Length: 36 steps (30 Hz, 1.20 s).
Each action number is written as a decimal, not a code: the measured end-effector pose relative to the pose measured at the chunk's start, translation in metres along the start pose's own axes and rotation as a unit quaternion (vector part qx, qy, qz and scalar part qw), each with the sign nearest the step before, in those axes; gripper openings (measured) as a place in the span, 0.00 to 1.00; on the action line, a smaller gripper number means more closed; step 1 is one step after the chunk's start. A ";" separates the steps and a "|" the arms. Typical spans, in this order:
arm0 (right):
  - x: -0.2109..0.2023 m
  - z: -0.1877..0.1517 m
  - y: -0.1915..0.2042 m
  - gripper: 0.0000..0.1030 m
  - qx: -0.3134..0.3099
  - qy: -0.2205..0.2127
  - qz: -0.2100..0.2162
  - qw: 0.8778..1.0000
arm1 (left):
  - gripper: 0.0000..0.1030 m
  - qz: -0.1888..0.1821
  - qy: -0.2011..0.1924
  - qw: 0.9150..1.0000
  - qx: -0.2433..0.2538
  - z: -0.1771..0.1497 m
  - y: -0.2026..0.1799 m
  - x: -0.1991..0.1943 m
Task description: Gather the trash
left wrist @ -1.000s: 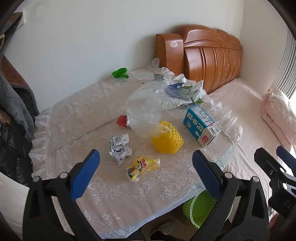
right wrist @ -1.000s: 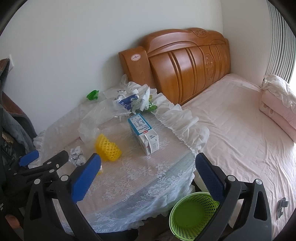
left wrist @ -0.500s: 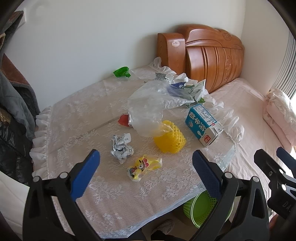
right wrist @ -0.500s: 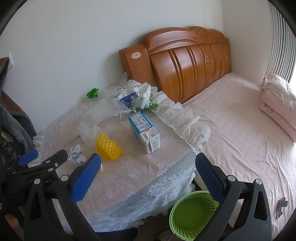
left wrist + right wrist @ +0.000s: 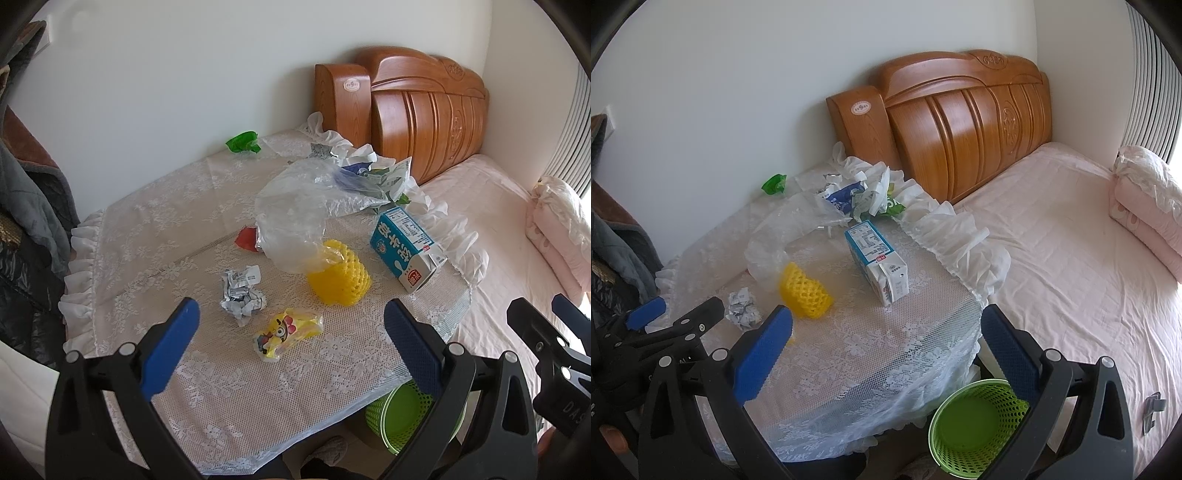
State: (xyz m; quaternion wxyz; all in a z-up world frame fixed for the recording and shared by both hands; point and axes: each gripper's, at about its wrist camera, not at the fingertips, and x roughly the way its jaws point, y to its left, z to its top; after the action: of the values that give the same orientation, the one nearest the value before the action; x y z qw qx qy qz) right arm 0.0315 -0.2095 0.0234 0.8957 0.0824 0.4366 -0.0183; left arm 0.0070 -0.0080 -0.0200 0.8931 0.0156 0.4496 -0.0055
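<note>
Litter lies on a lace-covered table (image 5: 155,221): a yellow cartoon wrapper (image 5: 286,332), a crumpled paper ball (image 5: 242,291), a yellow foam net (image 5: 340,278), a clear plastic bag (image 5: 295,214), a blue-white milk carton (image 5: 406,247), a red scrap (image 5: 246,238), a green scrap (image 5: 242,141) and torn wrappers (image 5: 373,173) at the back. My left gripper (image 5: 291,341) hovers open just above the cartoon wrapper. My right gripper (image 5: 884,349) stands open over the table's near corner, short of the carton (image 5: 877,260). A green mesh bin (image 5: 977,426) sits on the floor below.
A bed (image 5: 1071,240) with pink sheet and wooden headboard (image 5: 960,122) adjoins the table on the right; folded bedding (image 5: 1145,199) lies at its far side. Dark clothing (image 5: 26,206) hangs at the left. The bin (image 5: 406,413) shows partly under the table edge.
Both views shifted slightly: the left gripper eased back a little from the table, and the right gripper drew slightly away too. Nothing was picked up.
</note>
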 end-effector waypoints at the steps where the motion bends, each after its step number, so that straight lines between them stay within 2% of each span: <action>1: 0.001 0.000 0.000 0.98 0.000 0.000 0.000 1.000 | 0.93 0.000 0.000 1.000 0.000 0.000 0.000 0.000; 21: 0.011 -0.006 0.002 0.98 0.005 0.014 -0.001 1.000 | 0.93 0.001 0.011 1.000 0.002 -0.004 0.013 0.010; 36: 0.069 -0.061 0.005 0.98 0.012 0.126 0.030 0.992 | 0.93 -0.022 0.091 0.996 -0.003 -0.067 0.064 0.054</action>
State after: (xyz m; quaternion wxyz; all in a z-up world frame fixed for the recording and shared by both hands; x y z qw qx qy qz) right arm 0.0272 -0.1923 -0.0670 0.8327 0.1084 0.5429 0.0140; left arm -0.0132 0.0579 -0.1016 0.8483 0.0033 0.5290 -0.0226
